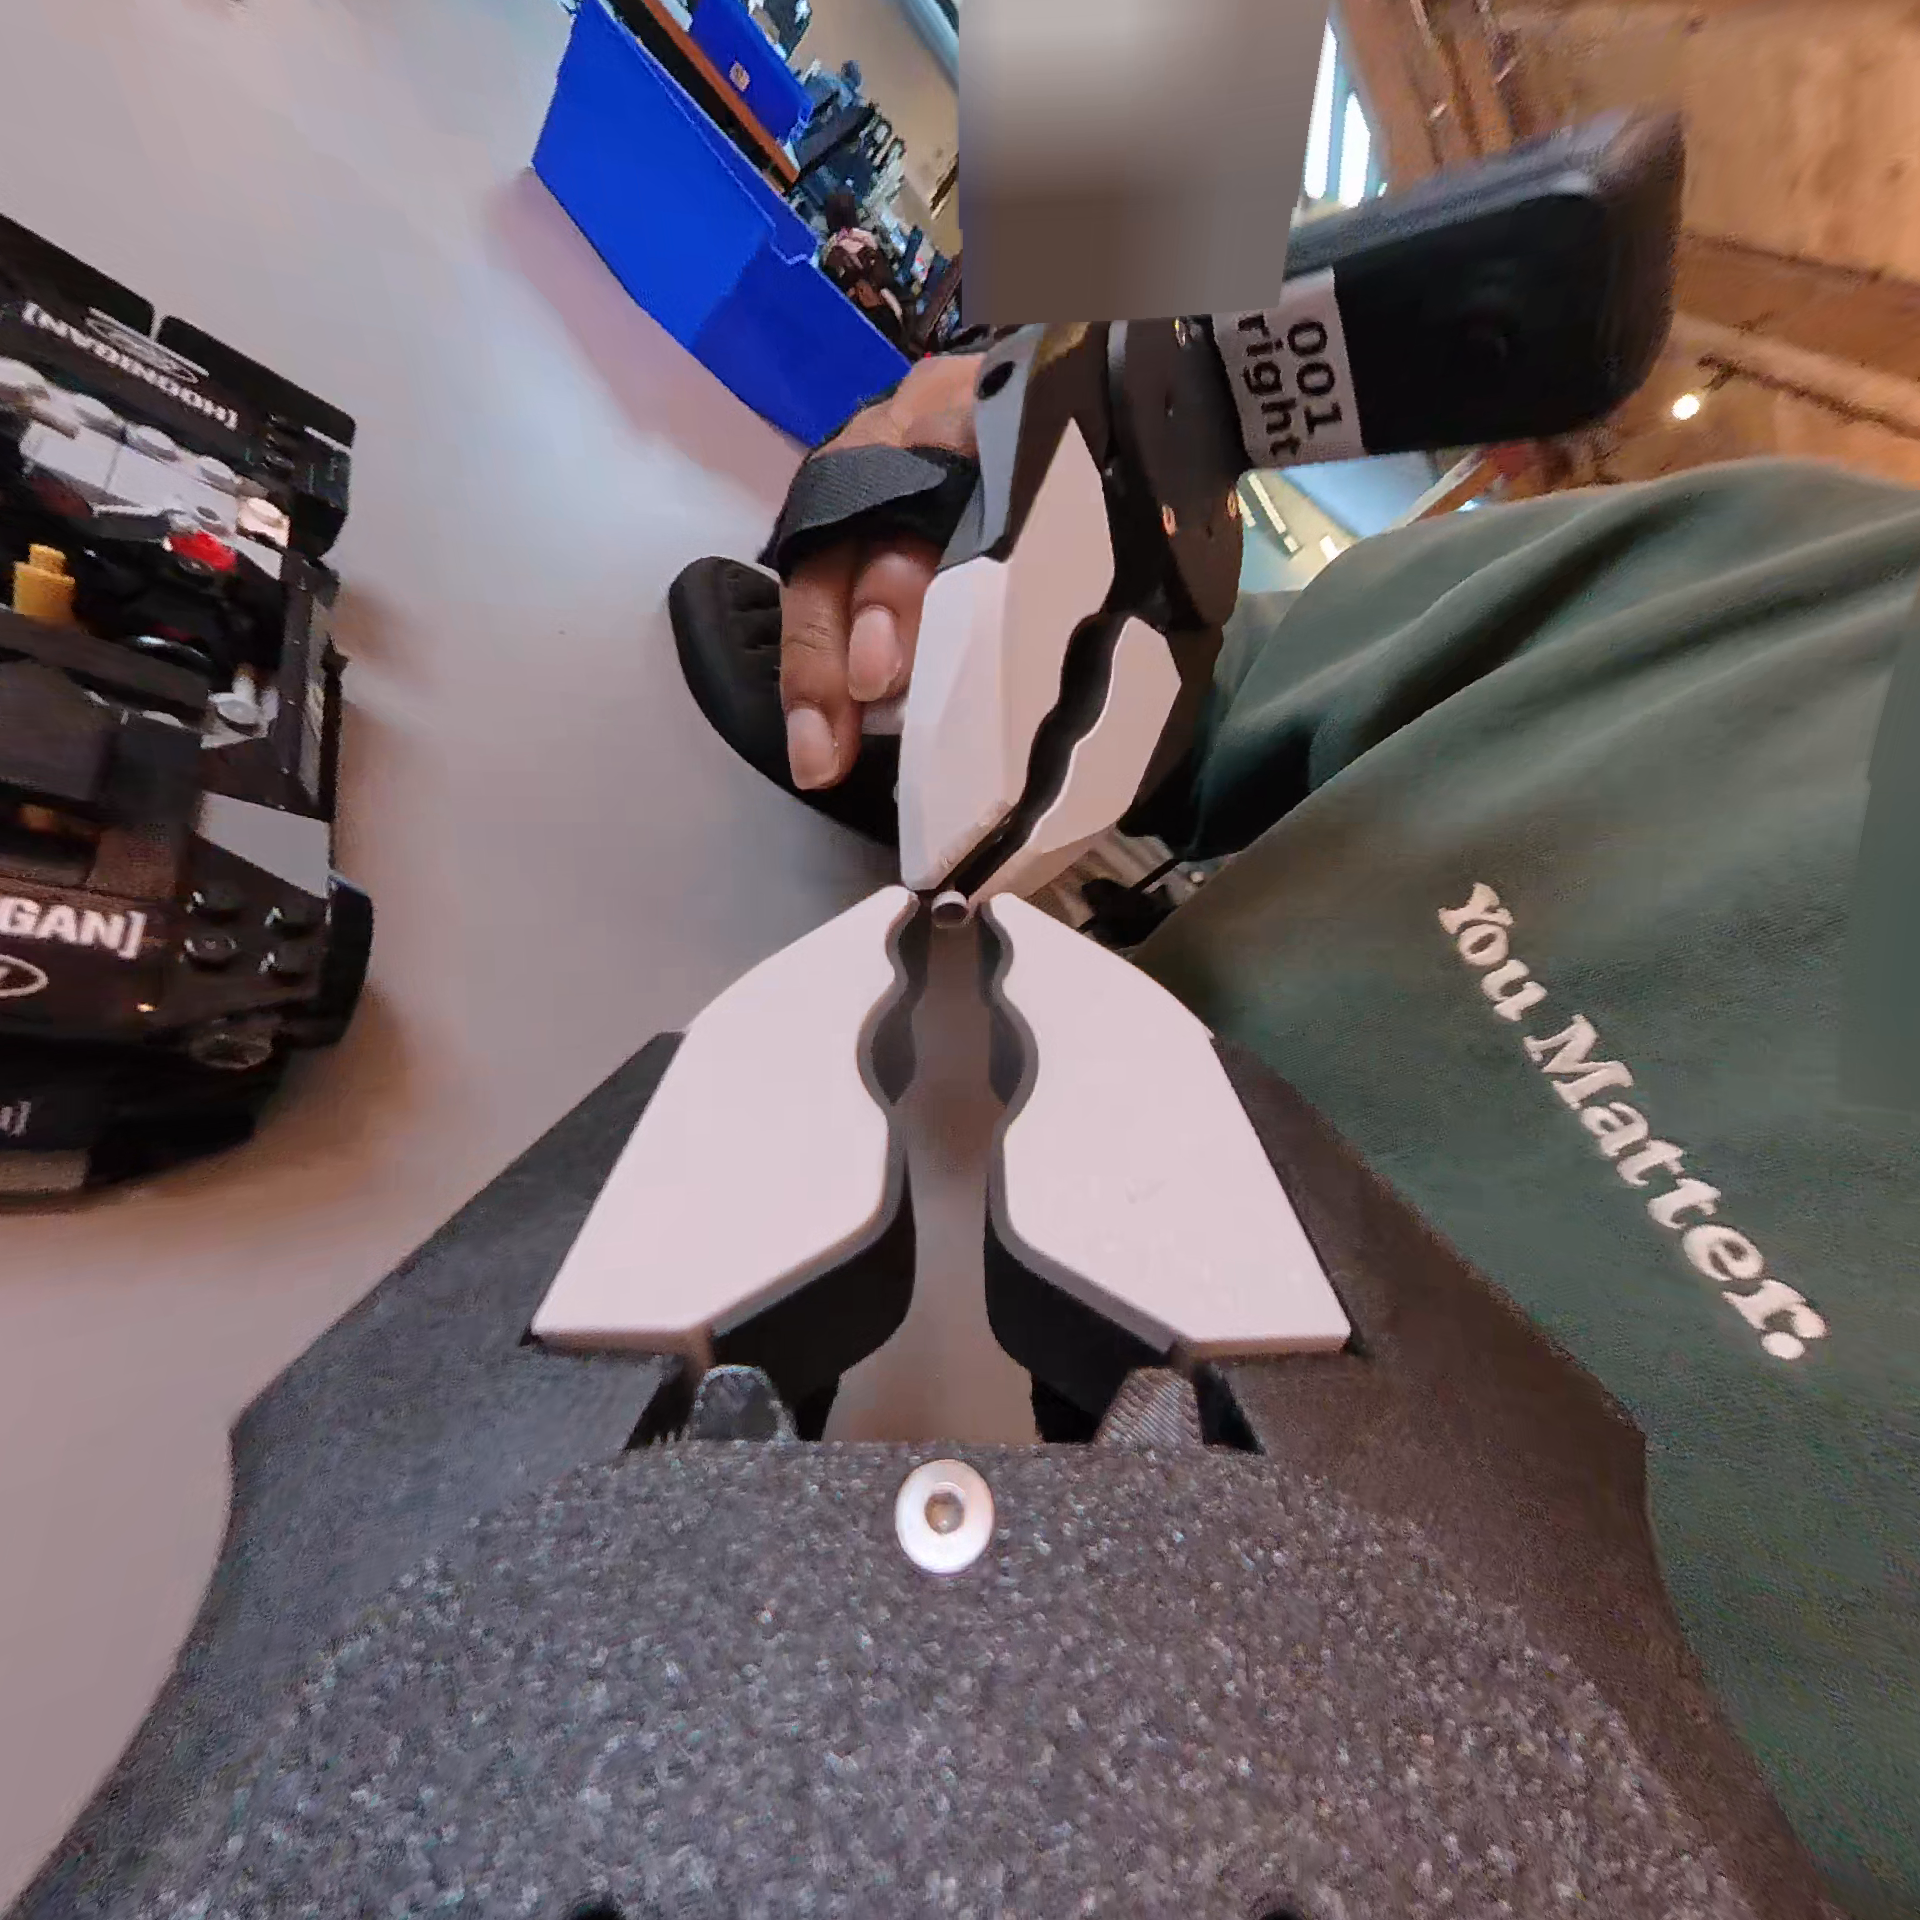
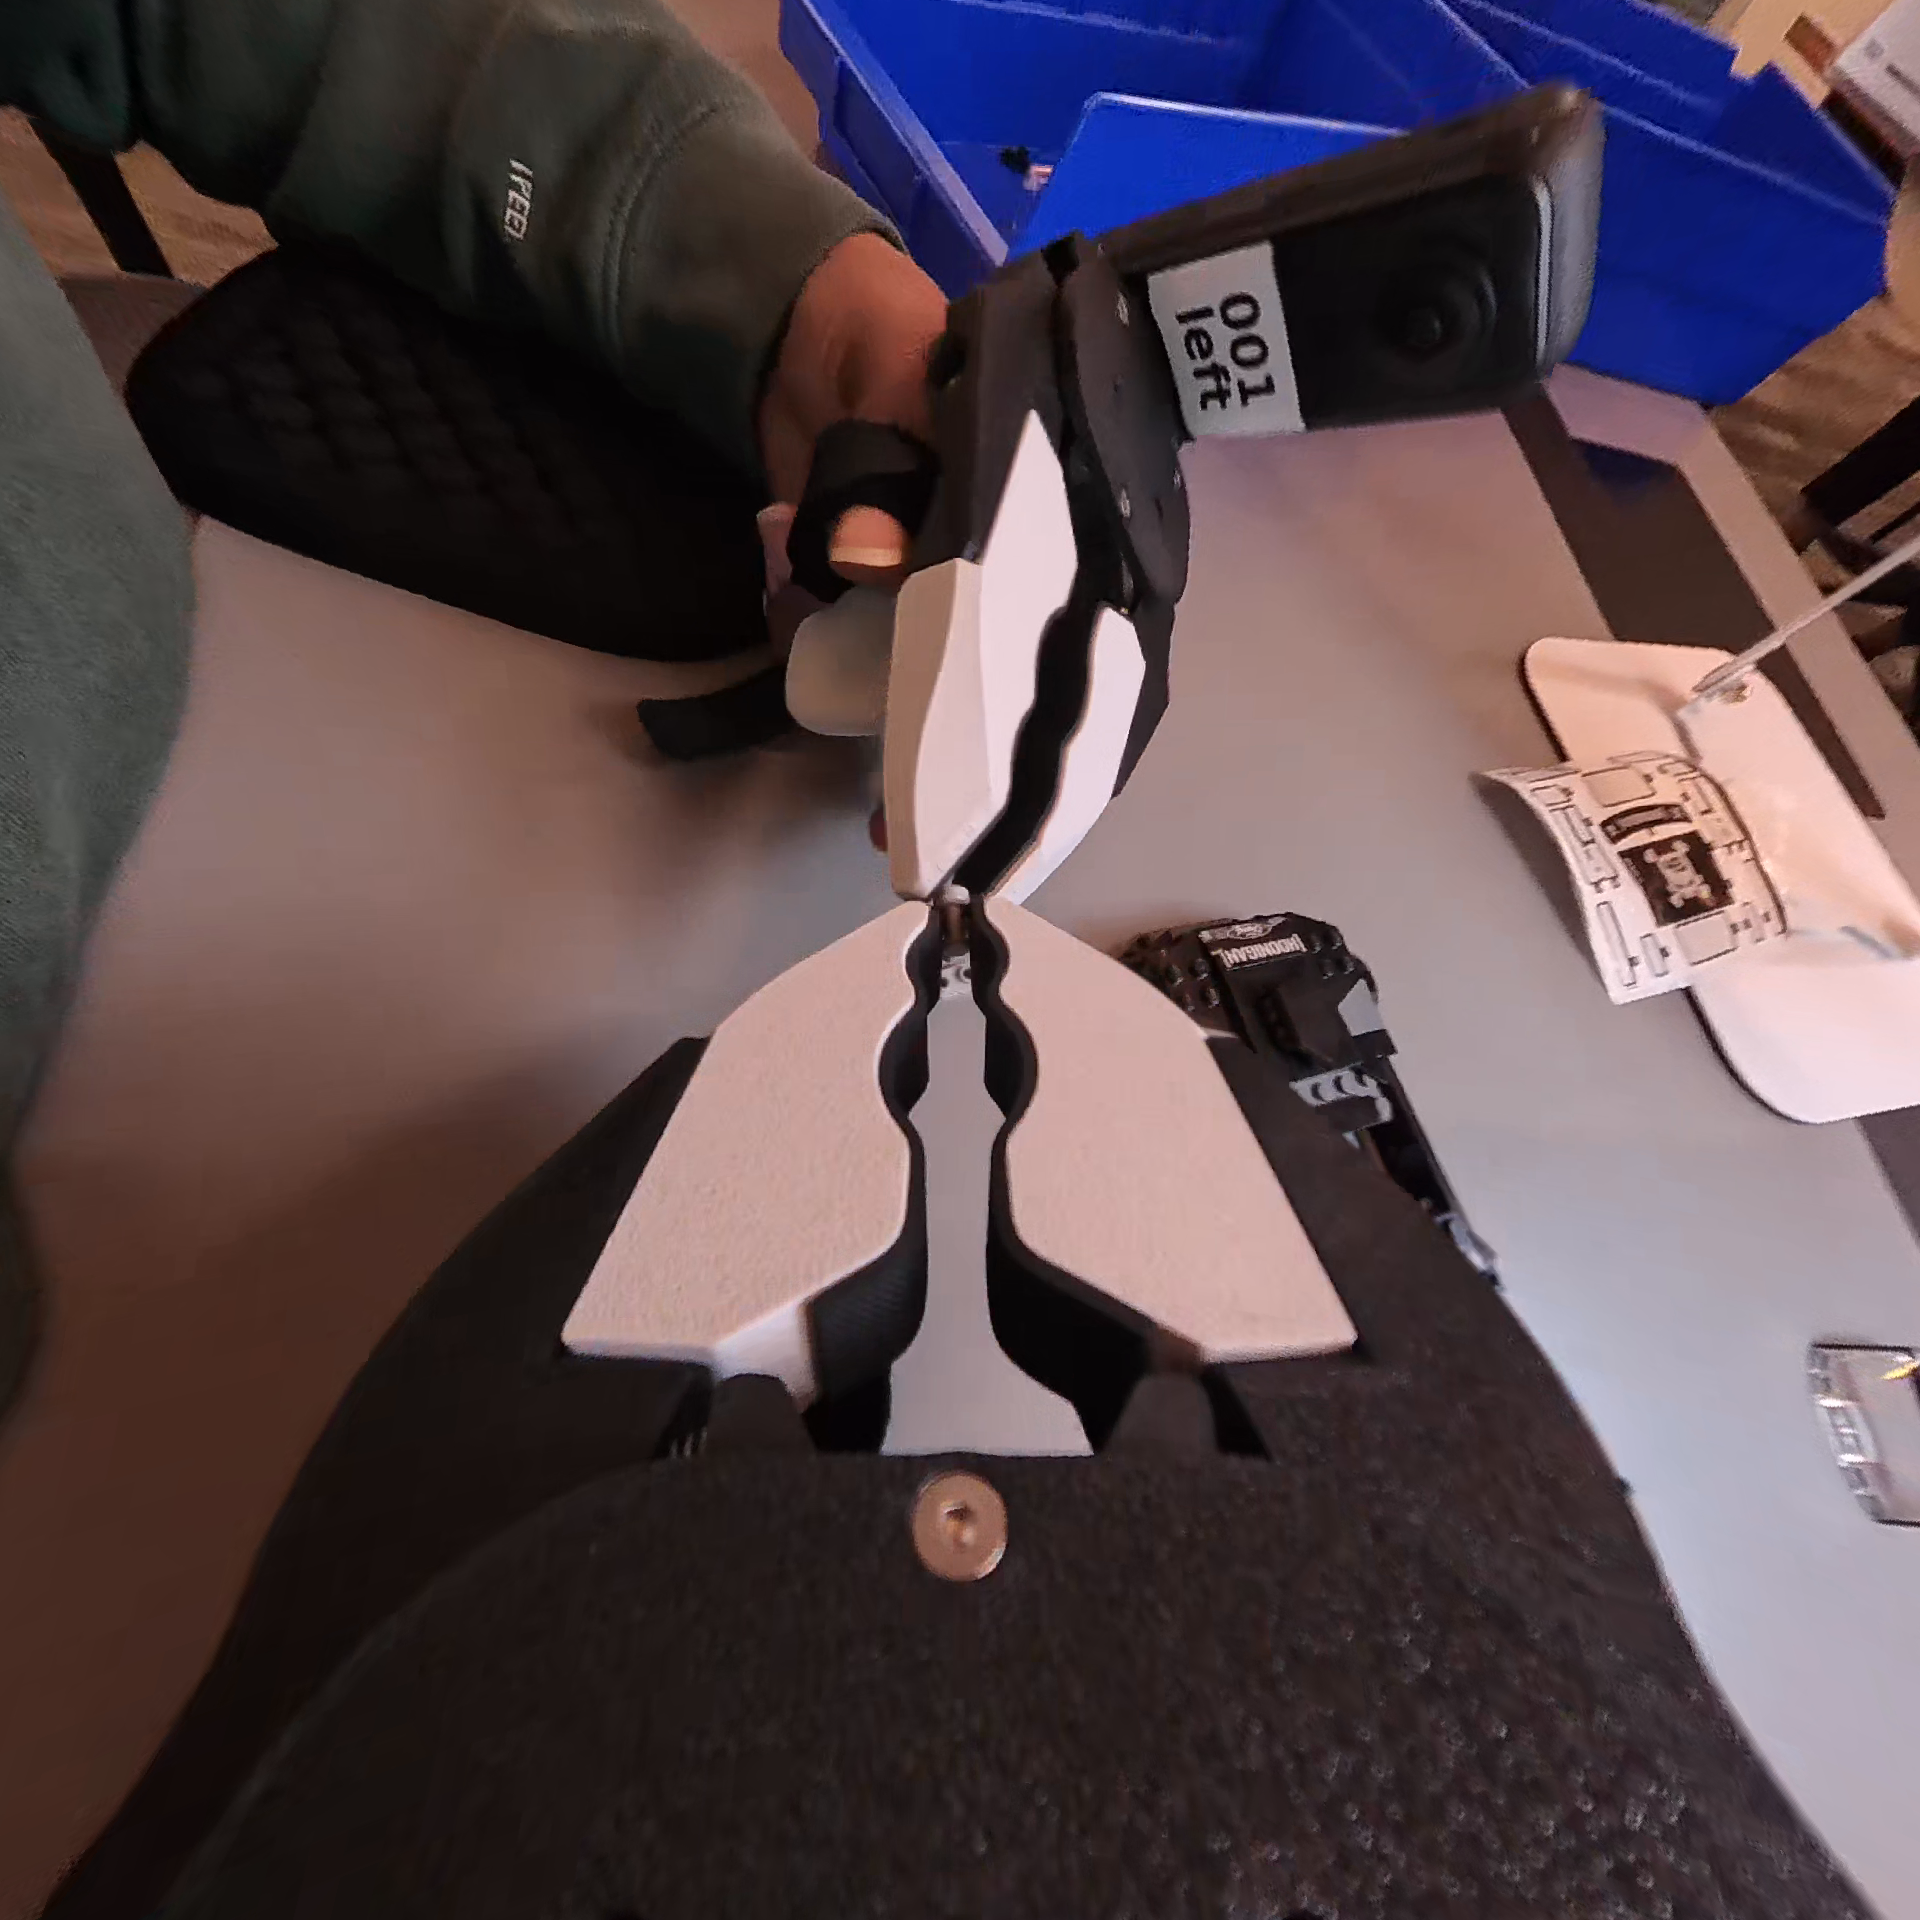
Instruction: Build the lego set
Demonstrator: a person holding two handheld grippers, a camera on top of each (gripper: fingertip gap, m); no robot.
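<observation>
My left gripper [image 1: 951,906] is shut on a small light grey round lego piece [image 1: 951,912]. My right gripper [image 2: 956,923] is shut on a small dark lego piece [image 2: 954,927]. The two grippers meet tip to tip in the air above the grey table, and the two pieces touch. The right gripper [image 1: 961,873] comes down from above in the left wrist view. The left gripper [image 2: 951,883] does the same in the right wrist view. The partly built black lego car [image 1: 156,727] sits on the table, also seen in the right wrist view [image 2: 1278,997].
Blue bins [image 2: 1195,125] stand at the table's far edge [image 1: 675,208]. A sticker sheet [image 2: 1642,862] lies on white paper [image 2: 1818,1039] to the right. A clear bag [image 2: 1870,1444] lies near the right edge. A person in a green sweatshirt [image 1: 1558,935] holds both grippers. Left and right tips are no more than a few centimetres apart.
</observation>
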